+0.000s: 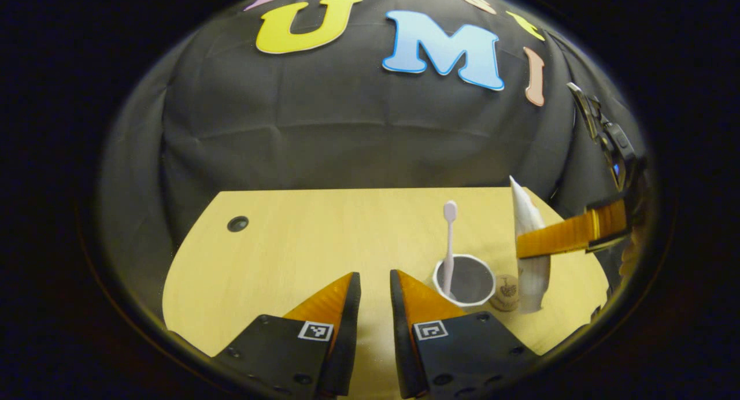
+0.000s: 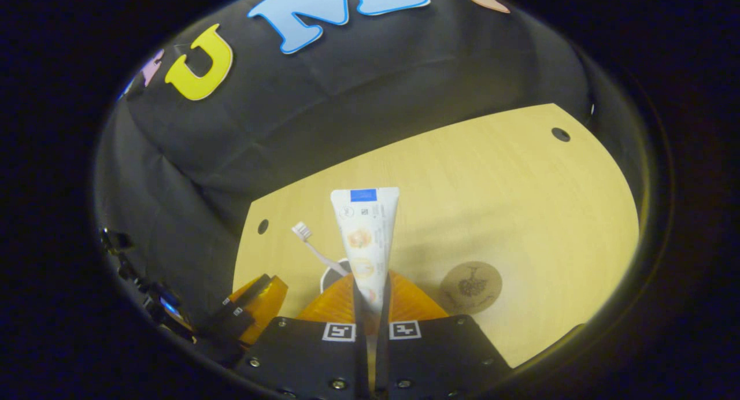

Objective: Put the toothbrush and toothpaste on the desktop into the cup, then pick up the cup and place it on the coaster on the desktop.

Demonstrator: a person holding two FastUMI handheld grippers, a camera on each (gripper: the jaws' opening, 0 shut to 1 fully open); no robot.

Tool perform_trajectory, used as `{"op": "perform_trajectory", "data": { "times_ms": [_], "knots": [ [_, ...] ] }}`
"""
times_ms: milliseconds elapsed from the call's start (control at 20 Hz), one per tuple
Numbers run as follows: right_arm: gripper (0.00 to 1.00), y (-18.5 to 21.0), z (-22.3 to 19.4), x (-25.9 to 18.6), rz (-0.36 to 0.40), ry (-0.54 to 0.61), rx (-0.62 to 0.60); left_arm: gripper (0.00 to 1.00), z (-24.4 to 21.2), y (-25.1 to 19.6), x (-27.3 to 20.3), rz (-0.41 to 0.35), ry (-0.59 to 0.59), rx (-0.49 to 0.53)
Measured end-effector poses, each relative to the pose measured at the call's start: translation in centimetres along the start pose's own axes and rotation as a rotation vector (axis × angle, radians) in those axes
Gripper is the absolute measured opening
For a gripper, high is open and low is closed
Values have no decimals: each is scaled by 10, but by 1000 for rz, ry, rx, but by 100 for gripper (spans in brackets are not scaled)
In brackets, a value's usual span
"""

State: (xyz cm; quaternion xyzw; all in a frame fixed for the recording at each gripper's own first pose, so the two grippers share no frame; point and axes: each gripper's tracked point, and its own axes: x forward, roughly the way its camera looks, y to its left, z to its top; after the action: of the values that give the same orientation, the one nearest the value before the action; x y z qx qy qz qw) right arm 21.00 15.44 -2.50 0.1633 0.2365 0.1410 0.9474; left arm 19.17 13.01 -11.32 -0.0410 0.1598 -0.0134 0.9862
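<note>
Desk of pale wood fronts the black cloth wall. Toothbrush stands in the cup, coaster just right of it. Right gripper clamps the toothpaste upright above the cup; left gripper hangs nearby, narrowly parted, empty.

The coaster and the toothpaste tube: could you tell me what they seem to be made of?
Coaster: probably cork or wood, a matte brown disc with a dark printed motif. Tube: likely soft plastic laminate, glossy white with a flat crimped end, held in the right gripper.
</note>
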Motion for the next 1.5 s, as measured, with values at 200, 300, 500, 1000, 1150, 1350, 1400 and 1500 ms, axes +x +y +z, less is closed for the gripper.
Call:
{"op": "perform_trajectory", "data": {
  "times_ms": [200,300,500,1000,1150,1350,1400,1500],
  "knots": [
    [6,19,21,21,14,-80,2,38,-15,26,-18,37,14,-16],
    [7,20,20,30,2,-103,-3,33,-24,38,-28,57,27,-27],
    [7,23,20,50,-14,-144,-43,33,-42,60,-47,100,51,-54],
    [21,28,3,61,-22,-229,-185,33,-53,60,-58,101,70,-62],
    [29,23,-2,55,-33,-215,-171,33,-47,43,-51,69,69,-44],
    [91,28,7,41,2,-246,-148,41,-40,16,-44,26,69,-17],
    [90,27,9,38,4,-249,-142,41,-38,10,-42,15,67,-11],
    [91,25,15,29,9,-262,-134,41,-35,-3,-41,-15,64,1]
  ]
}}
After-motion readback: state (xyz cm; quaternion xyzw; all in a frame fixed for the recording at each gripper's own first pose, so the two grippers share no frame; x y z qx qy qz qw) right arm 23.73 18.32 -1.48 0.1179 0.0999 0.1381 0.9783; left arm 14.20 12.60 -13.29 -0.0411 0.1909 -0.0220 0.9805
